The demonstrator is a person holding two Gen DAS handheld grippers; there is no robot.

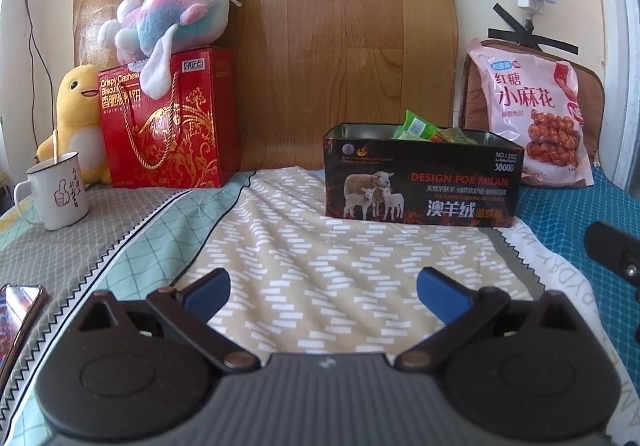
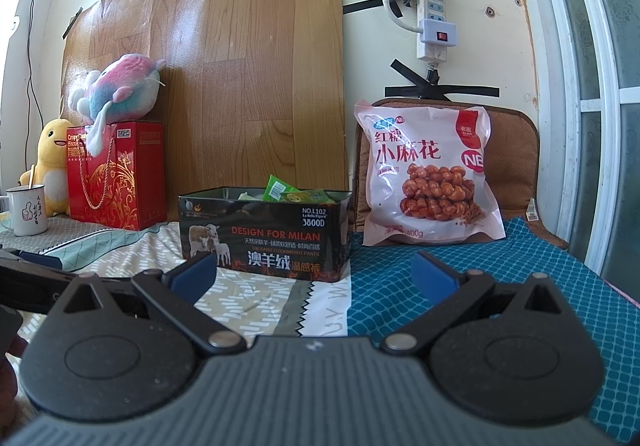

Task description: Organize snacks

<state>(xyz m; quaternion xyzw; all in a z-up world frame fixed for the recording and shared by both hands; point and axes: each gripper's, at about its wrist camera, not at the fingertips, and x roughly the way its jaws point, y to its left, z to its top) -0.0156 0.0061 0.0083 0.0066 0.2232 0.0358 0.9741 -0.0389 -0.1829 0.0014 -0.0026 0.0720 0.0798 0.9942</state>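
A black tin box (image 1: 420,182) with sheep printed on it stands open on the bed, with several green and yellow snack packets (image 1: 424,128) inside. It also shows in the right wrist view (image 2: 266,234), with the packets (image 2: 288,193) at its top. A pink bag of fried dough twists (image 1: 534,114) leans upright behind it at the right, and shows in the right wrist view (image 2: 430,174). My left gripper (image 1: 324,294) is open and empty, low over the blanket in front of the box. My right gripper (image 2: 314,274) is open and empty, just in front of the box's right corner.
A red biscuit gift box (image 1: 168,122) with a plush toy (image 1: 176,14) on top stands at the back left, beside a yellow plush duck (image 1: 76,118) and a white mug (image 1: 58,194). A phone (image 1: 16,322) lies at the left edge. A brown cushion (image 2: 520,150) backs the pink bag.
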